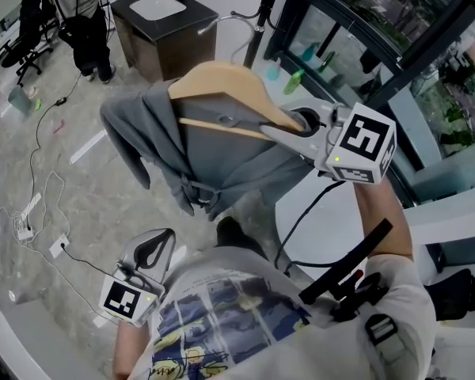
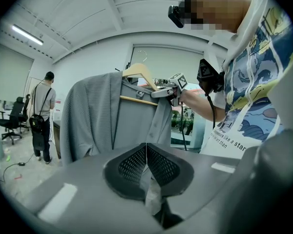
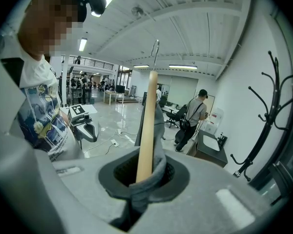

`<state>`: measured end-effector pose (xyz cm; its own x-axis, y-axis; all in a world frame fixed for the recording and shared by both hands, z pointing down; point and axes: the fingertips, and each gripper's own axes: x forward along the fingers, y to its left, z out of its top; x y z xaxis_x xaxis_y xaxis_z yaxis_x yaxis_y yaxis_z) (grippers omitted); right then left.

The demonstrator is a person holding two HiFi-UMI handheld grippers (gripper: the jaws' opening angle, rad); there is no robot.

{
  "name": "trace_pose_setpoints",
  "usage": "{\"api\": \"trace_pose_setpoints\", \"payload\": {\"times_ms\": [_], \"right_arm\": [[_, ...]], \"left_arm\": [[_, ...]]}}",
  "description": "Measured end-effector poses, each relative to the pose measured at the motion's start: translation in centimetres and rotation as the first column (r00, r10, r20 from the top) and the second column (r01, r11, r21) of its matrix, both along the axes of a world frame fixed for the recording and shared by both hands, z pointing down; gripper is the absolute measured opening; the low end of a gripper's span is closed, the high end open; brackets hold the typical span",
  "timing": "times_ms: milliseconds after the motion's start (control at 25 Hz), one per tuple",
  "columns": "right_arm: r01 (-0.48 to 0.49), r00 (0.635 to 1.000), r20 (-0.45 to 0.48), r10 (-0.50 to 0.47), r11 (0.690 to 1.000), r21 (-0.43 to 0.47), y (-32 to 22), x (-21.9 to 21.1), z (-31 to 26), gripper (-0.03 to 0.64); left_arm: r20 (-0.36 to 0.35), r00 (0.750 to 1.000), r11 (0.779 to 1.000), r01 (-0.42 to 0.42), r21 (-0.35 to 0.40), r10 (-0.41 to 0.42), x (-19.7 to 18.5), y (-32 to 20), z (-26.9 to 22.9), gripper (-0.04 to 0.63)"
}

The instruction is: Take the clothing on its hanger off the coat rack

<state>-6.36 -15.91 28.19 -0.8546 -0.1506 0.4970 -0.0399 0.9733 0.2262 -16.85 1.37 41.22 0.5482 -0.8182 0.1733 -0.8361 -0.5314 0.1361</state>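
Observation:
A grey garment [image 1: 214, 161] hangs on a wooden hanger [image 1: 222, 81], held up in the air away from the black coat rack [image 1: 261, 14]. My right gripper [image 1: 289, 129] is shut on the hanger's right arm, with grey cloth pinched in too. In the right gripper view the hanger [image 3: 147, 126] and cloth [image 3: 158, 135] rise straight out of that gripper [image 3: 144, 177]; the coat rack [image 3: 268, 116] stands at the right. My left gripper [image 1: 154, 248] hangs low by my body, shut and holding nothing. The left gripper view shows its closed jaws [image 2: 146, 160] and, beyond them, the garment [image 2: 97, 116] and hanger [image 2: 139, 72].
A dark cabinet with a sink [image 1: 162, 22] stands behind the rack. A person [image 1: 83, 22] stands beside it, near an office chair [image 1: 24, 30]. Cables and a power strip [image 1: 28, 224] lie on the floor at left. A glass wall [image 1: 380, 30] runs along the right.

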Motion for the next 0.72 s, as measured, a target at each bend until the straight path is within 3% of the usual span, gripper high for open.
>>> {"api": "trace_pose_setpoints", "payload": {"times_ms": [720], "right_arm": [[0.012, 1.0, -0.004, -0.012, 1.0, -0.01, 0.4, 0.7, 1.9, 0.011]], "left_arm": [[-0.012, 1.0, 1.0, 0.007, -0.021, -0.007, 0.6, -0.7, 1.1, 0.009]]}}
